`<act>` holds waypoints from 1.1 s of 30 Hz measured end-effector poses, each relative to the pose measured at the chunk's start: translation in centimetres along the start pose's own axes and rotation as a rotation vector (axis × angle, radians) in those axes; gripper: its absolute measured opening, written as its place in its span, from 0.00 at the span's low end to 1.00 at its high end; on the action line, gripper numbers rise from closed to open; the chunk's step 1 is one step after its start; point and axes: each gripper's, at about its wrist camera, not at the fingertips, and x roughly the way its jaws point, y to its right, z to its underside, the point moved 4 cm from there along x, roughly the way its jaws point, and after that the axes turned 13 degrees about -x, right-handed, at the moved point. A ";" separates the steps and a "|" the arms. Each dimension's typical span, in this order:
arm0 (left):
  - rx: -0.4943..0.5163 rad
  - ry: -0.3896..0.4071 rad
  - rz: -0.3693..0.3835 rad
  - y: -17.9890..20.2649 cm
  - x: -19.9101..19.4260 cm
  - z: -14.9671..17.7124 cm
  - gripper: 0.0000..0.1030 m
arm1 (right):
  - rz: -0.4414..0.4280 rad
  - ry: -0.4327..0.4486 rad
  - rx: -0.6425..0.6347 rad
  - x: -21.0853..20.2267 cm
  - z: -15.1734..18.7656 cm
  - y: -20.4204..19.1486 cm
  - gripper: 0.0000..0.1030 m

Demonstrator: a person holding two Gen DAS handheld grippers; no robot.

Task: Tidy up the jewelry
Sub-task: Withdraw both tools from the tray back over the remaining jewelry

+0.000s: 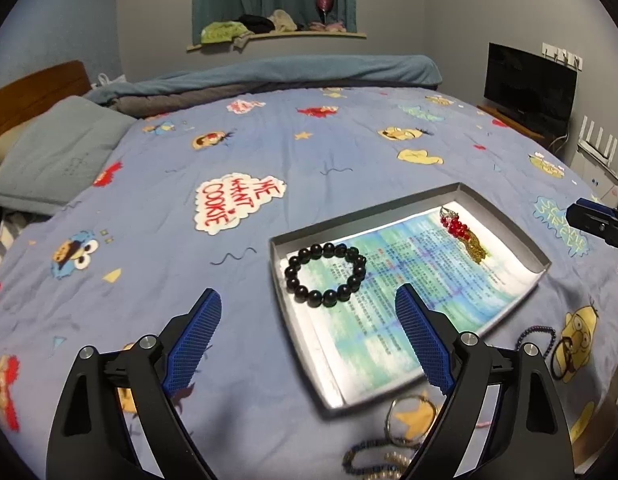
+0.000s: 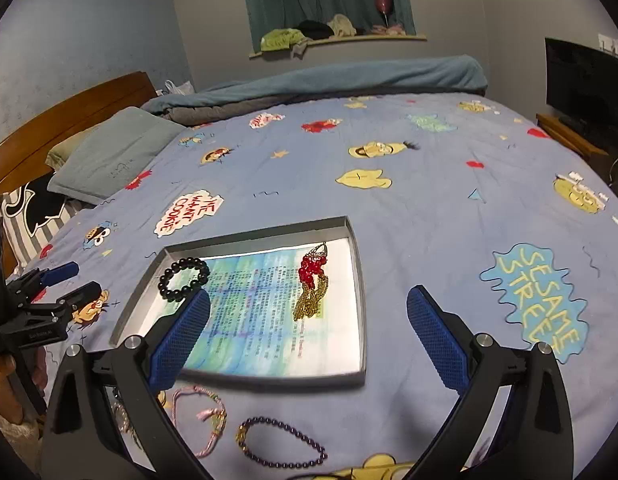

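A grey tray (image 1: 505, 222) (image 2: 359, 280) lined with printed paper lies on the bed. In it are a black bead bracelet (image 1: 325, 274) (image 2: 184, 279) and a red-and-gold necklace (image 1: 463, 235) (image 2: 312, 284). My left gripper (image 1: 309, 340) is open and empty, hovering just before the tray's near-left corner; it shows at the left edge of the right wrist view (image 2: 69, 280). My right gripper (image 2: 309, 336) is open and empty above the tray's near edge. On the sheet before the tray lie a purple bead bracelet (image 2: 281, 444) (image 1: 537, 330), a pink cord bracelet (image 2: 203, 416) and a gold bangle (image 1: 409, 420).
The bed has a blue cartoon sheet (image 1: 269, 152), a grey pillow (image 1: 57, 152) at the left and a rolled duvet (image 1: 293, 74) at the back. A TV (image 1: 529, 84) stands at the right. More jewelry (image 1: 373, 460) lies by the near edge.
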 end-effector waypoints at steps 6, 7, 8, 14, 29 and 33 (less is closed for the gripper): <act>-0.007 0.005 -0.003 -0.5 -2.1 1.2 0.87 | -0.014 0.018 -0.027 -2.0 0.7 -0.6 0.95; -0.006 0.010 -0.005 -0.5 -2.4 1.3 0.87 | -0.015 0.021 -0.030 -2.3 0.9 -0.7 0.95; -0.005 0.014 -0.006 -0.5 -2.8 1.6 0.87 | -0.016 0.022 -0.034 -2.5 1.2 -0.8 0.95; 0.001 0.022 0.014 -0.2 -4.0 2.8 0.87 | -0.013 0.024 -0.045 -3.3 2.9 -1.1 0.95; 0.052 -0.024 -0.007 0.0 -4.2 9.7 0.87 | 0.046 -0.010 -0.045 -4.4 8.3 -0.3 0.95; 0.051 -0.068 -0.011 -0.1 -3.4 11.9 0.87 | 0.061 -0.024 -0.045 -4.5 10.1 -0.1 0.95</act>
